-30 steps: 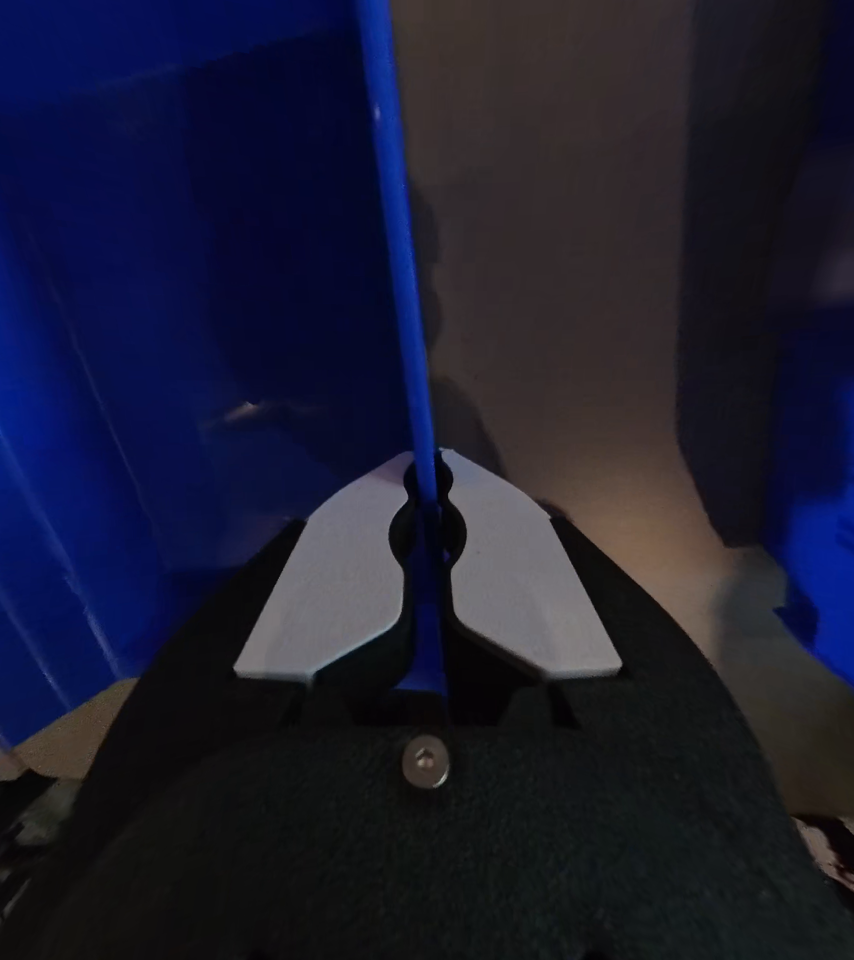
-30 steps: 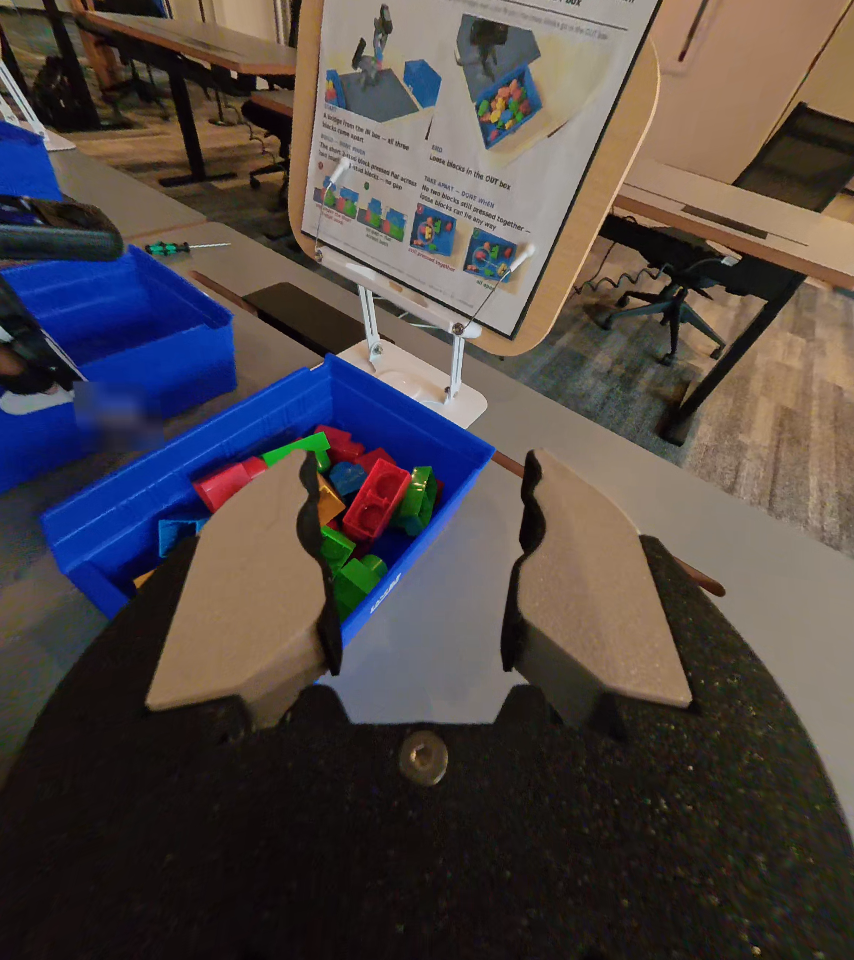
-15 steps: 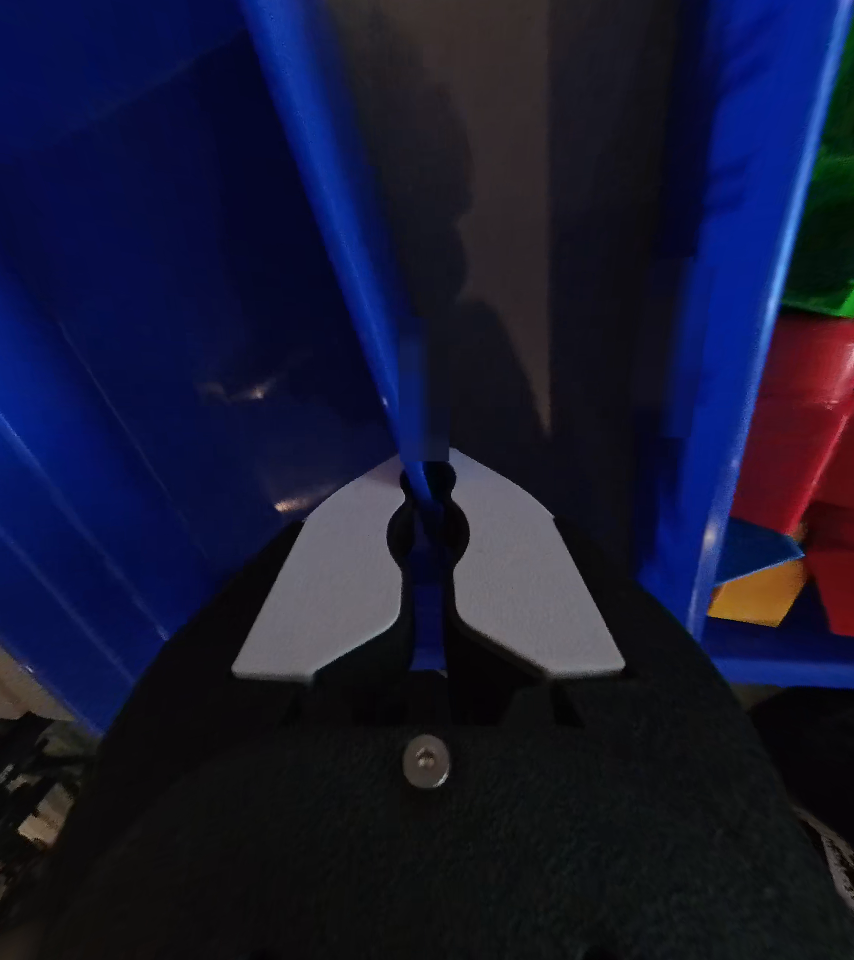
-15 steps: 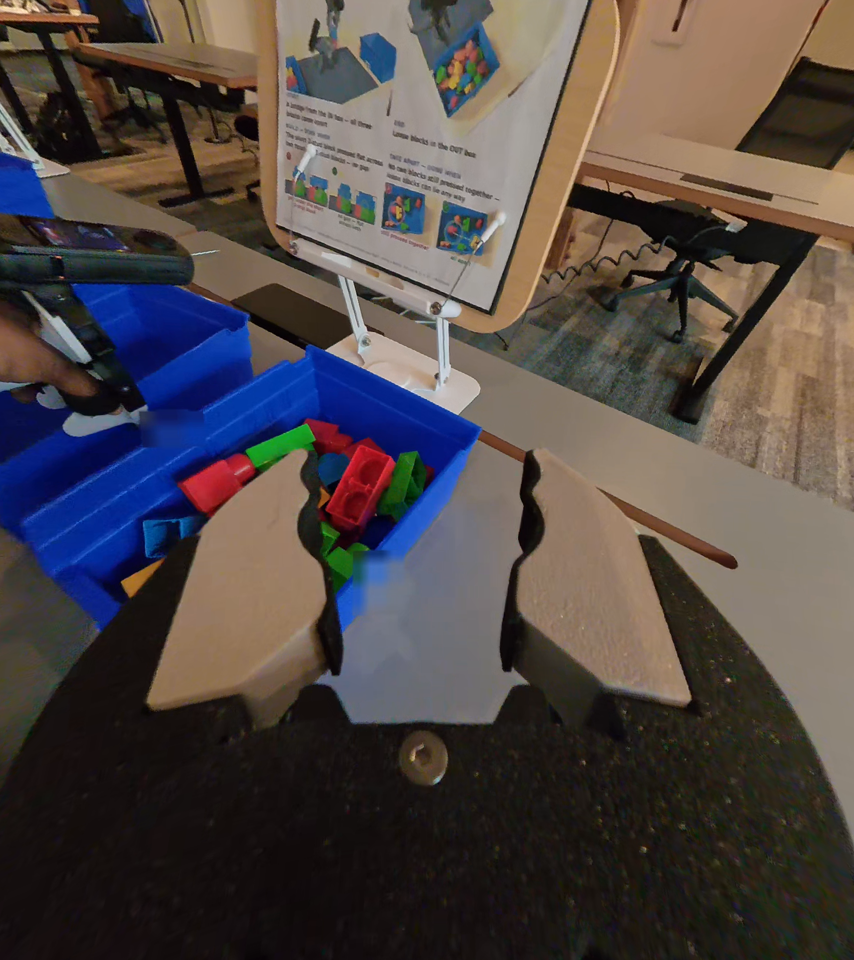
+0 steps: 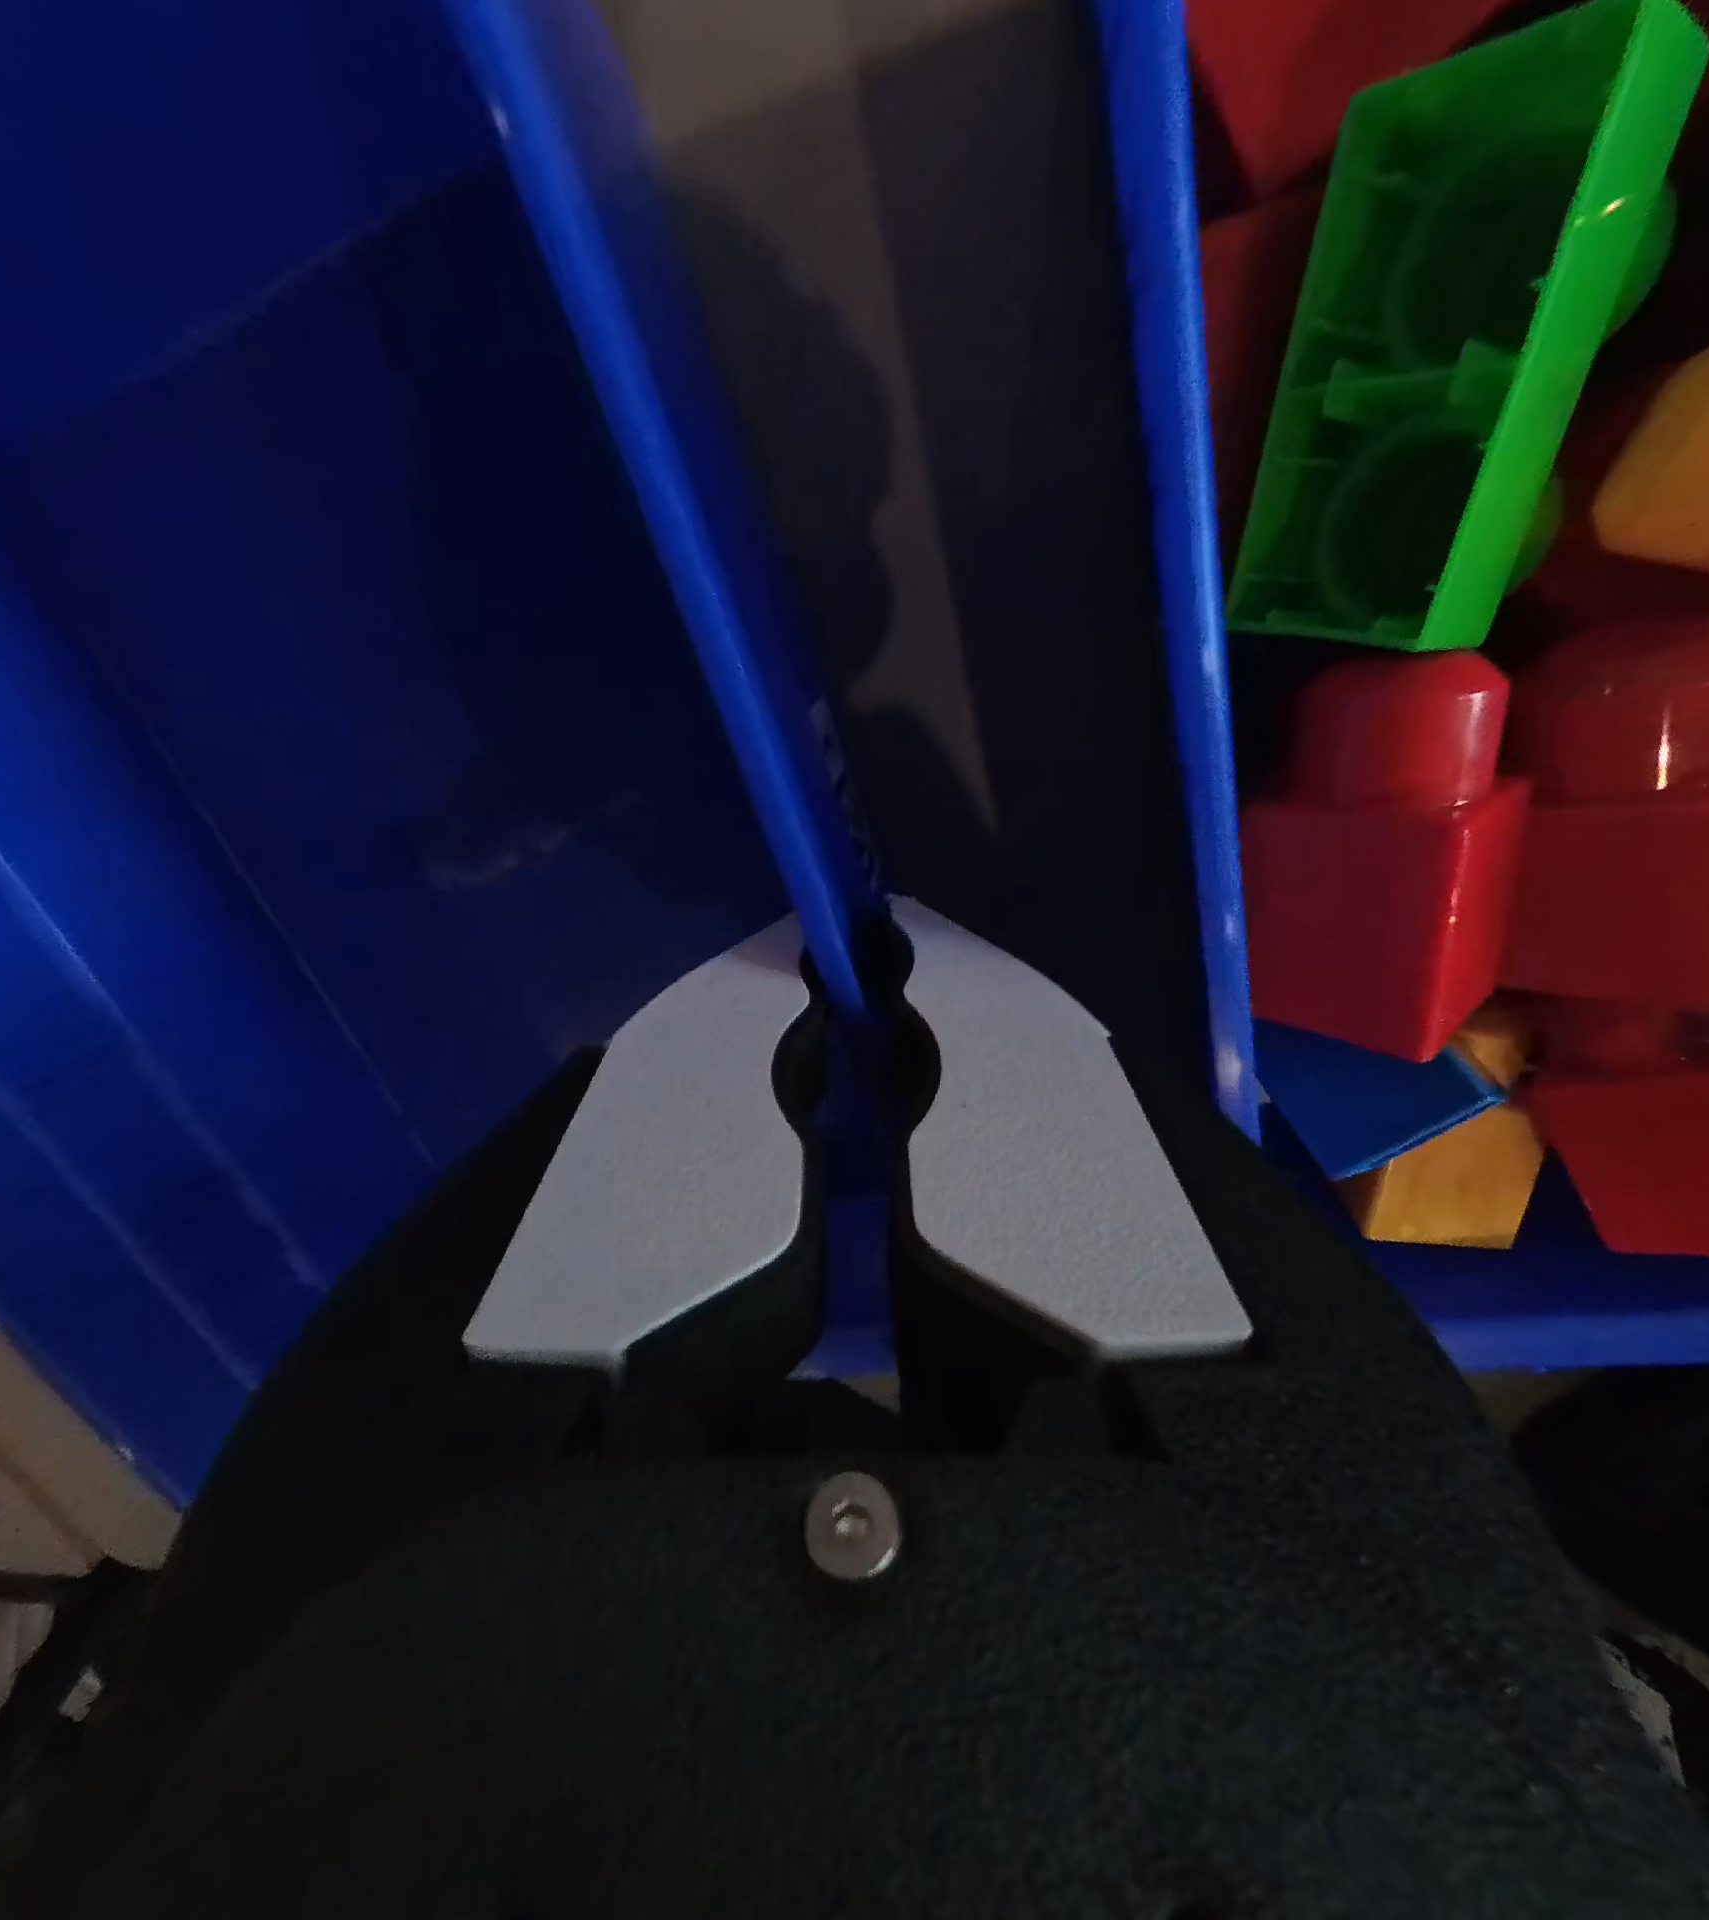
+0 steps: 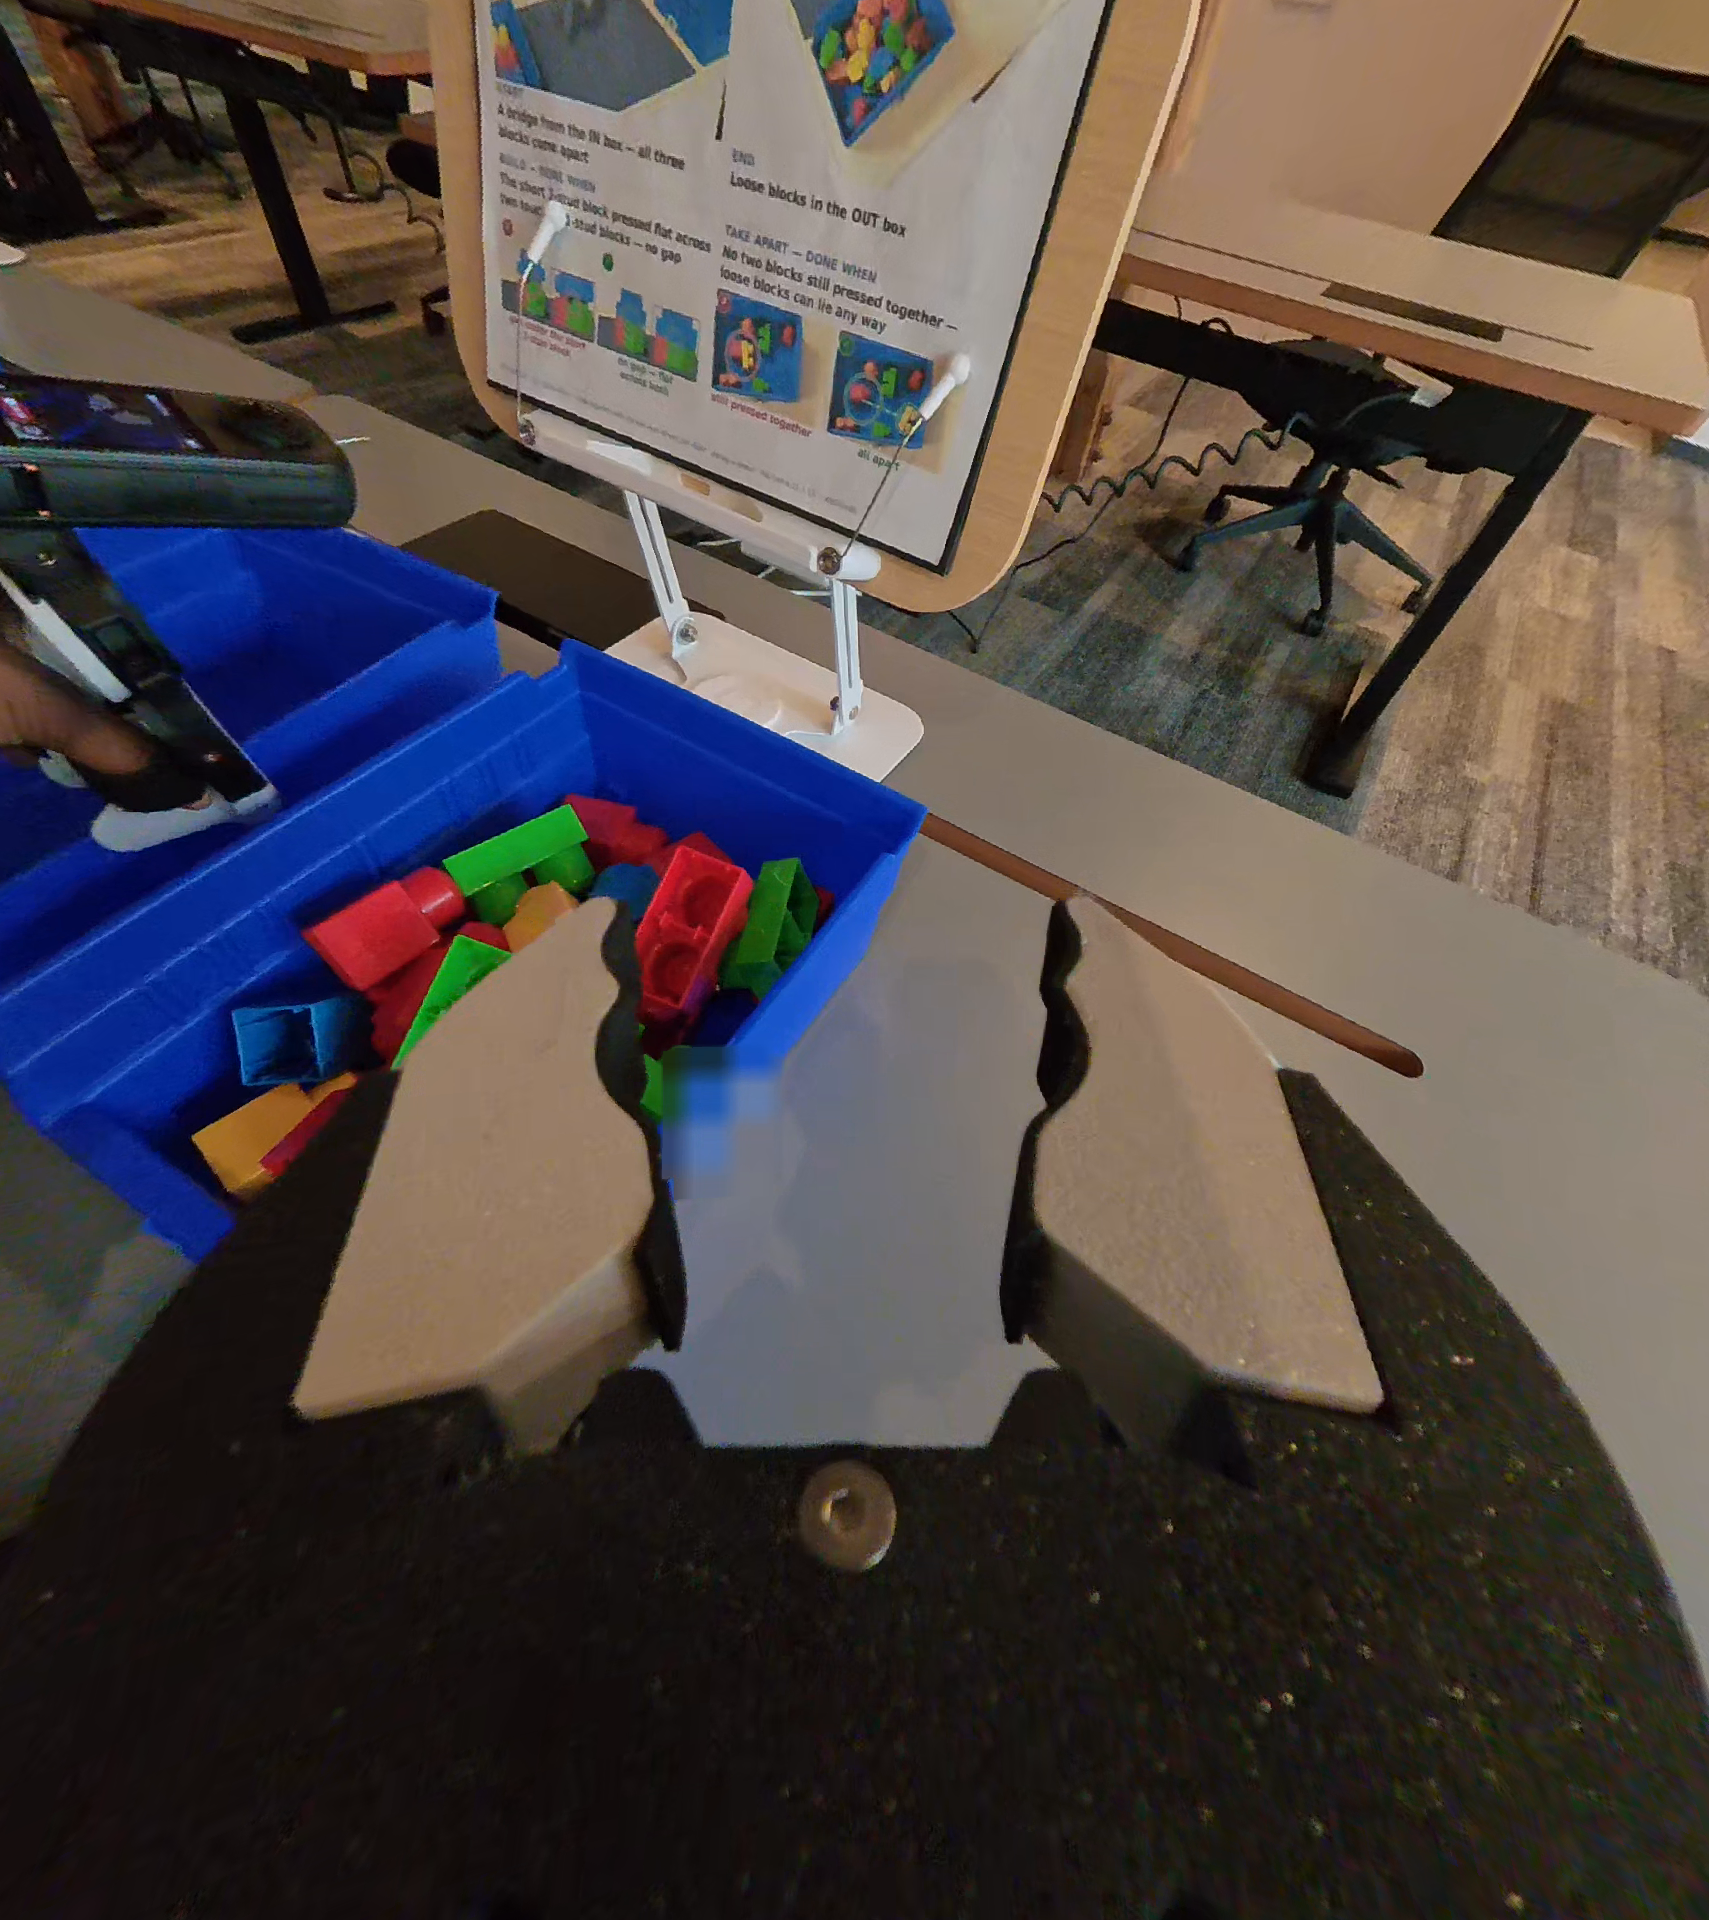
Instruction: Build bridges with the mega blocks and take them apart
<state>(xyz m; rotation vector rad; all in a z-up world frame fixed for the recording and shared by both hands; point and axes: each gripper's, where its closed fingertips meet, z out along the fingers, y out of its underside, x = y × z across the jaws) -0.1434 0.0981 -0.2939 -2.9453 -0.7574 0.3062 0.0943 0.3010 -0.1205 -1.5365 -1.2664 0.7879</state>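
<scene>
My left tool (image 5: 855, 997) is pinched tight on the thin rim of the empty blue plastic bin (image 5: 289, 644), which sits just beside the second blue plastic bin (image 6: 476, 748) heaped with red, green, yellow and blue mega blocks (image 6: 559, 935). My right tool (image 6: 845, 1049) hangs spread wide and empty above the grey desk (image 6: 1452, 1195), near its right edge. At the desk's far edge a wooden instruction board on a white stand (image 6: 788, 312) faces me.

Glossy plastic blocks (image 6: 694, 925) — matt grey table (image 6: 1193, 883).
</scene>
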